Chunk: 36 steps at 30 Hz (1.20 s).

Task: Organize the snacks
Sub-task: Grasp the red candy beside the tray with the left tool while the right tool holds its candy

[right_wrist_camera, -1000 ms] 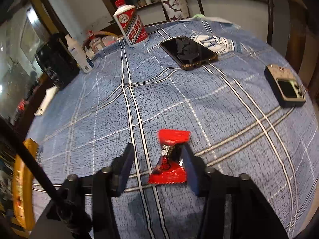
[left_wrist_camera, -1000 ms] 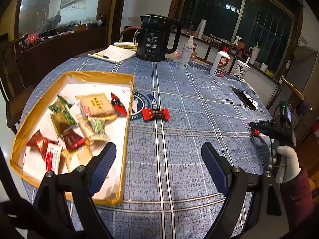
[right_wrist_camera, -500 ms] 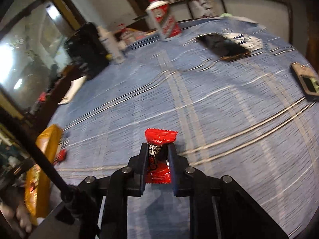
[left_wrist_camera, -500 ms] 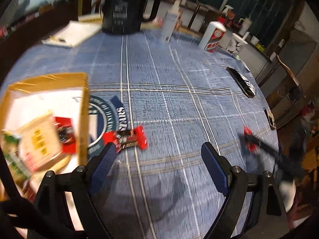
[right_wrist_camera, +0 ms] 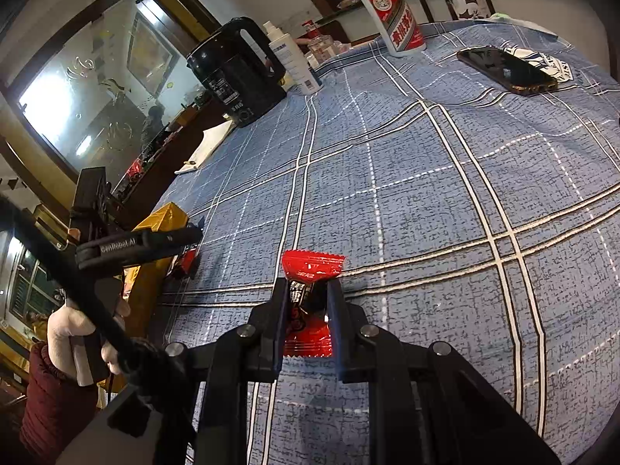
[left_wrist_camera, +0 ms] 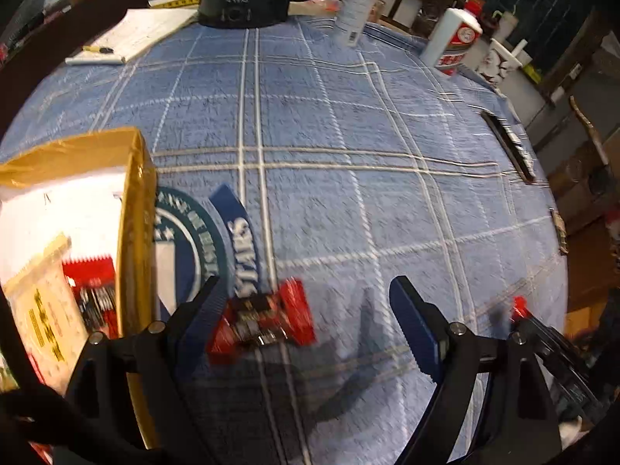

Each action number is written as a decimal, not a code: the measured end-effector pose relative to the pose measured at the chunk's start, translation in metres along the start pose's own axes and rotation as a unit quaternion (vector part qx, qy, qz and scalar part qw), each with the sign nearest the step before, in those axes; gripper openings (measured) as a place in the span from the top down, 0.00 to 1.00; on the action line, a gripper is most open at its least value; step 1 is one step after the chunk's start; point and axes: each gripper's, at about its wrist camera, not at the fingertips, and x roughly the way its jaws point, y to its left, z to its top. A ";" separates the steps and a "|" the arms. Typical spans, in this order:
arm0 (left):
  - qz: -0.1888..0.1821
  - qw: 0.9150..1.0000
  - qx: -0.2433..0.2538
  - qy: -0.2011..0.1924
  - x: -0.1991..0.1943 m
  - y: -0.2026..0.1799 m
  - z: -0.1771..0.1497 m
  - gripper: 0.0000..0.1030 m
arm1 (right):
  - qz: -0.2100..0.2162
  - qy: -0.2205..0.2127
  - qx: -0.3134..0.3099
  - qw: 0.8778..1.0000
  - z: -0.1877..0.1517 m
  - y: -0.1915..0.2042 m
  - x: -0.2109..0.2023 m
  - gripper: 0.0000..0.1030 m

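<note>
In the left wrist view a red and black wrapped candy lies on the blue checked tablecloth, just right of the gold tray. My left gripper is open, low over the cloth, its left finger beside the candy. The tray holds several wrapped snacks. In the right wrist view my right gripper is shut on another red candy, held above the cloth. The left gripper and the tray show at the left there. The right gripper's tip with the red candy shows in the left wrist view.
A black kettle, a white plastic bottle and a red-and-white liquor bottle stand at the far side. A phone lies far right. A notepad with a pen lies far left.
My left gripper has dropped forward and down to the loose candy by the tray. My right gripper has shut on its candy, lifted it and swung left toward the tray.
</note>
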 end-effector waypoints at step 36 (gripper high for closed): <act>0.080 0.990 0.100 -0.058 -0.001 -0.051 -0.043 0.84 | -0.001 0.015 -0.026 1.000 -0.018 0.014 0.003 0.83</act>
